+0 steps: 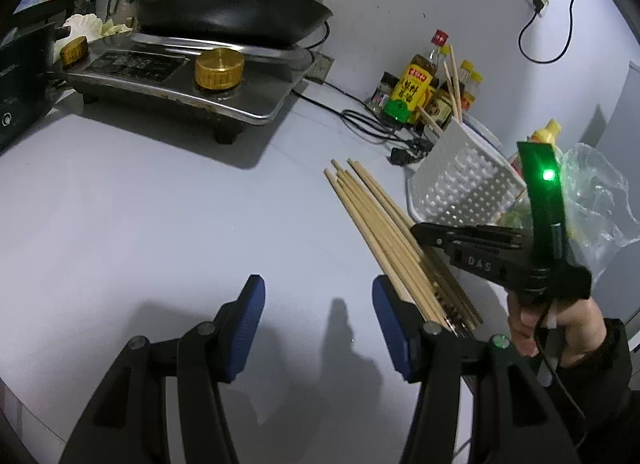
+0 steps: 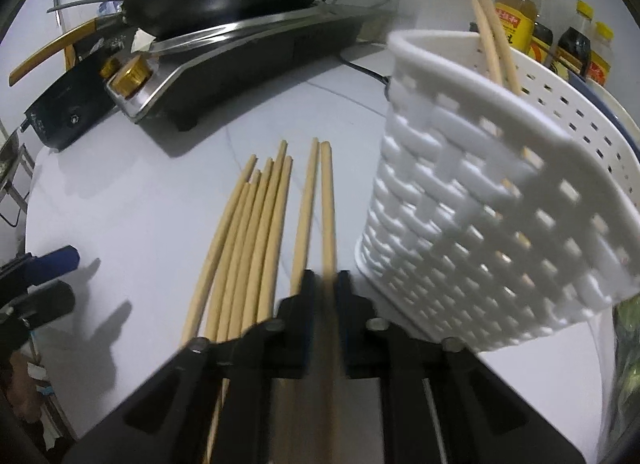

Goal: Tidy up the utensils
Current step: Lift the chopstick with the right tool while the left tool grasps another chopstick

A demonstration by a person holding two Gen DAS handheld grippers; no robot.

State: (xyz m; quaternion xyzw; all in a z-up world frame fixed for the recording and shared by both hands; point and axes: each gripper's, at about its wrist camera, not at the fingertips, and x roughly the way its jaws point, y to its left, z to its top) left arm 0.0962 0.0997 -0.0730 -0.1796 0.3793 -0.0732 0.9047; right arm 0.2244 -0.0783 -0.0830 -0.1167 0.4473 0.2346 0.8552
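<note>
Left wrist view: the letters "DAS" stand in pale print on the black body of the right claw [image 1: 425,236], just behind its closed fingers. The yellow label of the oil bottle [image 1: 408,94] against the wall carries a red band with white lettering and dark characters beneath, too small to read. Right wrist view: the yellow label on the amber bottle [image 2: 516,12] bears red characters, blurred beyond reading. The stove's dark front plate [image 1: 134,64] shows print that cannot be made out.
</note>
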